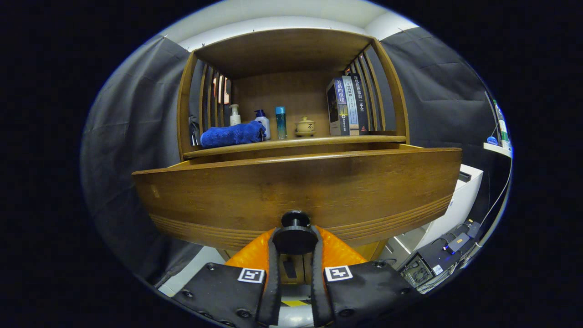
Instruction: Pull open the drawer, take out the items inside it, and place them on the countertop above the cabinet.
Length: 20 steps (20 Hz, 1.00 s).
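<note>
Drawer stands pulled out from the cabinet, its front close ahead of the gripper, whose two fingers are closed on the round knob. The opening step looks done. The drawer's contents are hidden behind its front, so emptying onto the countertop remains.

Blue towel, bottles, teacup, books share the shelf.

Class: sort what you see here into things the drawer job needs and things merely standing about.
Job: drawer; its knob, gripped by the gripper; countertop.
Standing about: blue towel, bottles, small pot, books.
</note>
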Tool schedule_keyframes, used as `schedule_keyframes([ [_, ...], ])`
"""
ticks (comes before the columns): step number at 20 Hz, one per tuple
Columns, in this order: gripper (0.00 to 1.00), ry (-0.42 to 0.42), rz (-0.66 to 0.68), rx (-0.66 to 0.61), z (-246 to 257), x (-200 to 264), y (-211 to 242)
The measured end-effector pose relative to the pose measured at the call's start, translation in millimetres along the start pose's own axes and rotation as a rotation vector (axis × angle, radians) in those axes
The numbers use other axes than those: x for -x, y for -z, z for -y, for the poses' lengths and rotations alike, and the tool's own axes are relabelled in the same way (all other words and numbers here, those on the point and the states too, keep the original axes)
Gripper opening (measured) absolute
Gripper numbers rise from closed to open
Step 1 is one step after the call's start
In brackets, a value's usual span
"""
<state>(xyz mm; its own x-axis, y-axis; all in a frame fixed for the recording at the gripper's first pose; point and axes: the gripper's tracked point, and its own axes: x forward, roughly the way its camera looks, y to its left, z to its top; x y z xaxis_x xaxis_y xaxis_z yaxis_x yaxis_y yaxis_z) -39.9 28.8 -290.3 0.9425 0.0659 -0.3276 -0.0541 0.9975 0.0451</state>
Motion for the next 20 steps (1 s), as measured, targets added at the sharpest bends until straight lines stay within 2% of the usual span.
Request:
schedule_keyframes([
  [20,0.35,-0.001,-0.005,0.022,-0.4,30.1,9.8],
])
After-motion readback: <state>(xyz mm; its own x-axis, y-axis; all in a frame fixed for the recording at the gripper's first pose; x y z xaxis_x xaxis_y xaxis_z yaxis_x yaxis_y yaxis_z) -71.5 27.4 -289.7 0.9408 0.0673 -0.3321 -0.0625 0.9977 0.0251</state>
